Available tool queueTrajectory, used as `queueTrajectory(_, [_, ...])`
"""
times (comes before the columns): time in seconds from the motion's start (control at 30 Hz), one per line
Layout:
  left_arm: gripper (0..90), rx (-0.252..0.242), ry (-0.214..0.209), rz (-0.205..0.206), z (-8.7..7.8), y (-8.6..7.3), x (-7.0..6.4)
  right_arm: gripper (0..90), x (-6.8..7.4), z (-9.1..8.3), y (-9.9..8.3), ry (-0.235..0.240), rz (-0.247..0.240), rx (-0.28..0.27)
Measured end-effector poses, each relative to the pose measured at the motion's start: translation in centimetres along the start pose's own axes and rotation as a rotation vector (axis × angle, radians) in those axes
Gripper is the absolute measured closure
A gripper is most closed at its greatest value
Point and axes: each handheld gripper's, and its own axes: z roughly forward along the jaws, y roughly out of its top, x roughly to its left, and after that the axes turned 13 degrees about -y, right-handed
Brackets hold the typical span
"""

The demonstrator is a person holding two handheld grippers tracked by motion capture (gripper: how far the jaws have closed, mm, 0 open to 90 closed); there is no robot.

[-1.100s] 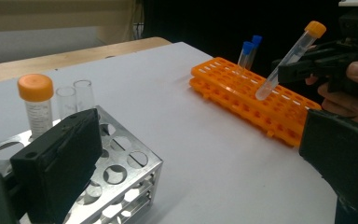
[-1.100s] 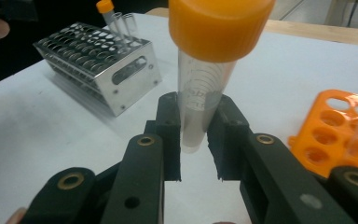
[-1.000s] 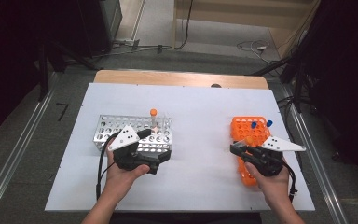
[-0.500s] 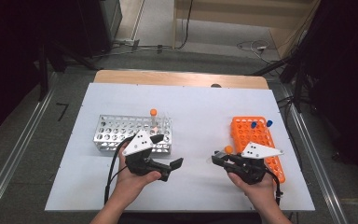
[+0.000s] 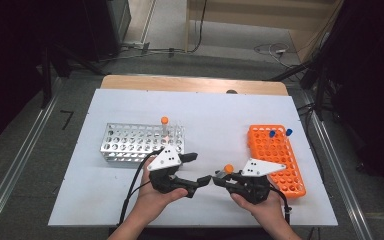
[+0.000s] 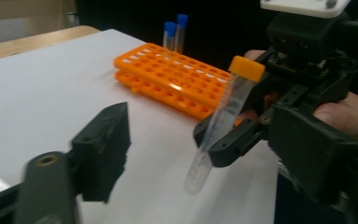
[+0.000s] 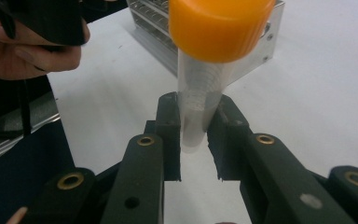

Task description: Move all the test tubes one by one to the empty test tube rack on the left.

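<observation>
A clear test tube with an orange cap (image 5: 228, 169) is held tilted above the table's front middle, with my right gripper (image 5: 220, 177) shut on its lower half. In the right gripper view the two pads (image 7: 170, 126) pinch the tube (image 7: 198, 116) under its cap. My left gripper (image 5: 197, 169) faces it from the left, open. In the left gripper view the tube (image 6: 223, 112) hangs between my left gripper's (image 6: 200, 163) spread jaws without touching them.
A metal rack (image 5: 135, 142) at the left holds one orange-capped tube (image 5: 164, 124). An orange rack (image 5: 280, 162) at the right holds two blue-capped tubes (image 5: 280, 133), which also stand behind the orange rack (image 6: 177, 79). The white mat (image 5: 205, 115) lies bare between the racks.
Both grippers have moved from their racks toward the front middle and now face each other. The right one brought the orange-capped tube along from the orange rack.
</observation>
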Motion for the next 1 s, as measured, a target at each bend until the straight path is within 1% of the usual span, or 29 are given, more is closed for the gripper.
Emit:
queueTrajectory(0.17, [40.4, 0.031, -0.04, 0.02, 1.1, 0.0, -0.3, 72.9, 0.5, 0.2, 0.0, 0.021, -0.017, 0.009])
queueTrajectory(0.23, [47.1, 0.043, -0.068, 0.024, 1.6, 0.0, -0.3, 72.9, 0.6, 0.3, 0.0, 0.029, -0.024, 0.012])
queueTrajectory(0.33, [52.8, 0.064, -0.092, 0.032, 2.2, 0.0, -0.3, 72.9, 0.9, 0.5, 0.0, 0.04, -0.03, 0.018])
queueTrajectory(0.47, [59.9, 0.082, -0.122, 0.026, 2.8, 0.0, -0.2, 72.9, 1.2, 0.7, 0.0, 0.058, -0.041, 0.027])
queueTrajectory(0.53, [65.6, 0.086, -0.139, 0.022, 2.9, -0.1, -0.2, 72.9, 1.4, 0.7, 0.1, 0.069, -0.048, 0.028])
queueTrajectory(0.57, [67.7, 0.086, -0.139, 0.025, 3.0, -0.1, -0.2, 72.9, 1.4, 0.7, 0.1, 0.073, -0.052, 0.029])
queueTrajectory(0.7, [70.4, 0.087, -0.134, 0.045, 2.9, -0.1, -0.3, 72.9, 1.4, 0.8, 0.1, 0.09, -0.048, 0.031])
queueTrajectory(0.9, [73.2, 0.089, -0.112, 0.079, 2.8, 0.0, -0.5, 72.8, 1.3, 0.7, 0.1, 0.108, -0.039, 0.033])
queueTrajectory(1.0, [74.5, 0.081, -0.103, 0.088, 2.7, 0.0, -0.6, 72.6, 1.2, 0.7, 0.1, 0.123, -0.035, 0.034])
